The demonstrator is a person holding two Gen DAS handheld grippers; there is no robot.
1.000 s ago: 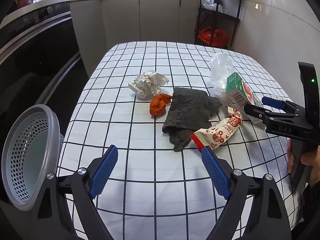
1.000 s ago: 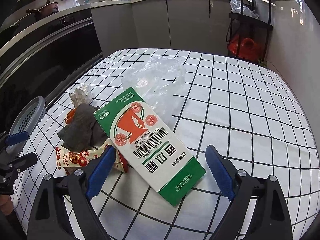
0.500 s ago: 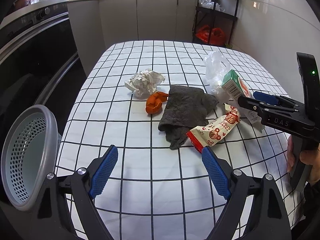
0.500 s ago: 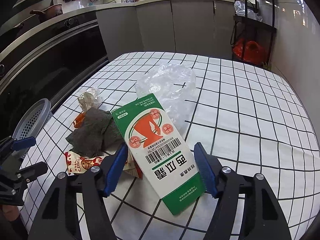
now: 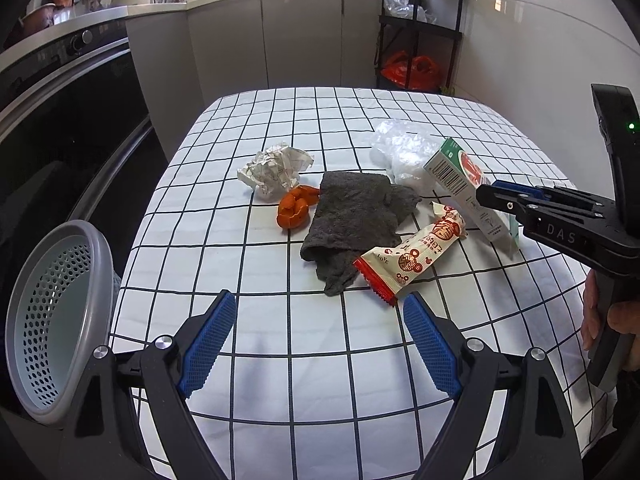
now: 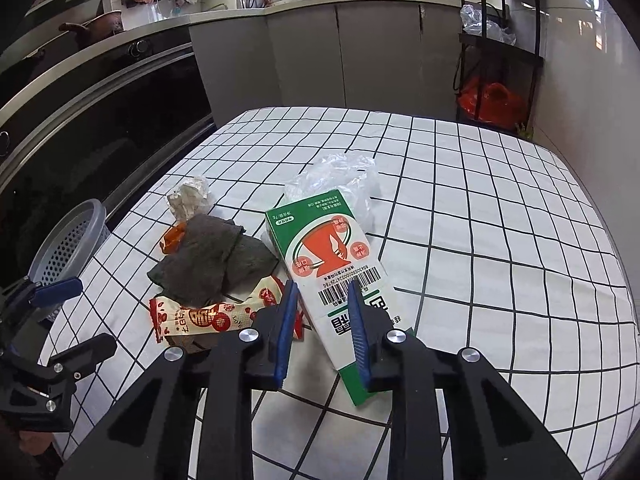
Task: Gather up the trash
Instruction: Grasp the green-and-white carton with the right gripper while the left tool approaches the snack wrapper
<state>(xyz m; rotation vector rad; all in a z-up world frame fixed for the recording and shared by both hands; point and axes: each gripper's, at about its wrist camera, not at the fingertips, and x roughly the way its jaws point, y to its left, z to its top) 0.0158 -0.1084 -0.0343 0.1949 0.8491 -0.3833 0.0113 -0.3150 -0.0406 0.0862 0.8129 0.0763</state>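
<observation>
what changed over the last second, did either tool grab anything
The right tool closed its fingers onto the green carton and tipped its far end up off the table. The left tool stayed open and in place. The snack wrapper, grey cloth, orange peel, crumpled paper, plastic bag and basket did not move.

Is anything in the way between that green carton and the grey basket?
Yes. The green carton, clamped in the right tool, has the snack wrapper, dark cloth and left tool between it and the basket.
</observation>
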